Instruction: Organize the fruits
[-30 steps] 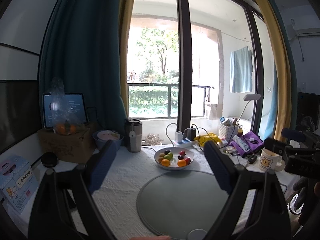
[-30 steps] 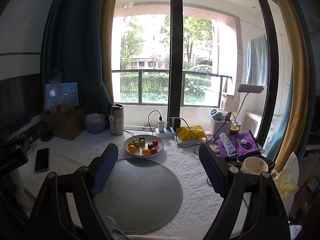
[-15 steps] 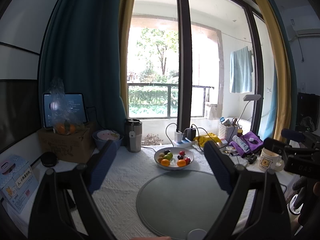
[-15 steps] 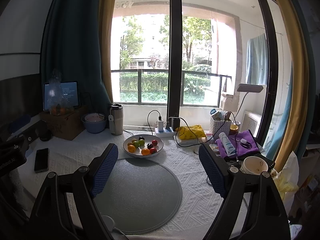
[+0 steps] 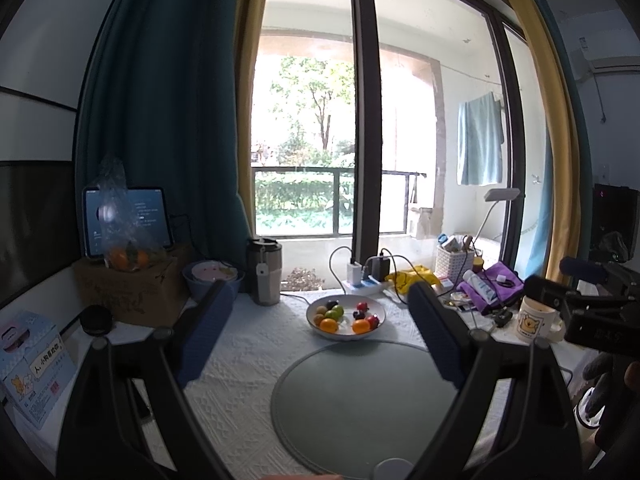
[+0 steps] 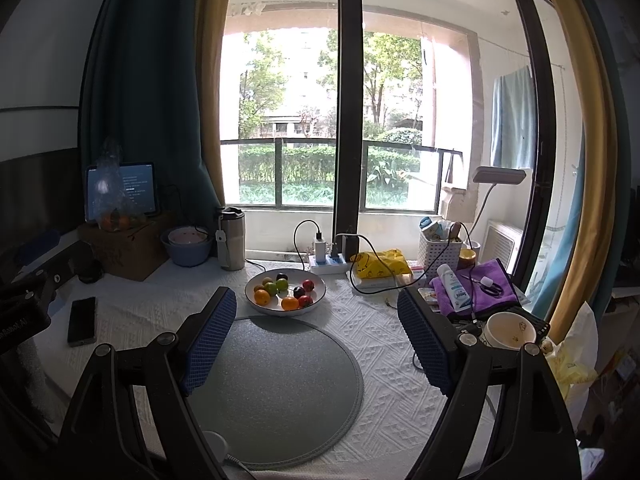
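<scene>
A white textured tablecloth (image 6: 384, 344) covers the table before a tall window. The white bowl (image 6: 316, 300) of fruits (image 6: 285, 289) sits just beyond the round grey mat (image 6: 280, 392), touching its far edge. Left gripper (image 5: 320, 328) and right gripper (image 6: 316, 340) hover above the mat, jaws spread wide, empty.

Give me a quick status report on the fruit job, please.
Both jaws open, empty. Fruit bowl untouched beyond round mat. Nothing in the way.
</scene>
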The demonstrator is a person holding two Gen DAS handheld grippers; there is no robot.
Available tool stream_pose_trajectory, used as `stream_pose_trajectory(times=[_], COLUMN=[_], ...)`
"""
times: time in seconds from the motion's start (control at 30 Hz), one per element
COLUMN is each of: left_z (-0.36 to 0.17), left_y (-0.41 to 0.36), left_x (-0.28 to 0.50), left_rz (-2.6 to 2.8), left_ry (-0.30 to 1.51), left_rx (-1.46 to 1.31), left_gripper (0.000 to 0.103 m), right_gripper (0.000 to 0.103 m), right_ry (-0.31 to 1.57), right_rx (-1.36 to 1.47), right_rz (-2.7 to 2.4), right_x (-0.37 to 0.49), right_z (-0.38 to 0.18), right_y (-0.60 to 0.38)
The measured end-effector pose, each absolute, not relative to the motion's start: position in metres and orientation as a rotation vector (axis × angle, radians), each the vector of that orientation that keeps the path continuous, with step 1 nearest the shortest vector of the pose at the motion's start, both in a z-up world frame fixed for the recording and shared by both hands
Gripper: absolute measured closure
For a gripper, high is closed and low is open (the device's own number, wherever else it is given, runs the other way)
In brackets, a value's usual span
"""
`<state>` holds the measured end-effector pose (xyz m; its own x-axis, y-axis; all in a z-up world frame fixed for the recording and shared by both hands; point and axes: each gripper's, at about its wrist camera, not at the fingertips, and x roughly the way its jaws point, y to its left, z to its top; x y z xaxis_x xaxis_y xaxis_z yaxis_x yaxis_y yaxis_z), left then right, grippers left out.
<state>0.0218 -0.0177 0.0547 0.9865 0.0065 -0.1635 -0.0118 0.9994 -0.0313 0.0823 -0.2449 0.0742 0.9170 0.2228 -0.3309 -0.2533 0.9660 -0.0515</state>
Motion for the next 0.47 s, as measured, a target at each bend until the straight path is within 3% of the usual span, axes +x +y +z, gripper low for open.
stream_pose_trajectory(times=[0.47], left_z=[0.049], left_y=[-0.016], left_x=[0.029], left_rz=[0.032], left_ry=[0.152], left_rx=[-0.055], left_gripper=[0.013], right_gripper=[0.018], right_ry=[0.363], right_rx=[-0.104], right_rz=[0.244], right_x=[0.096], right_z=[0.066], right_y=[-0.243])
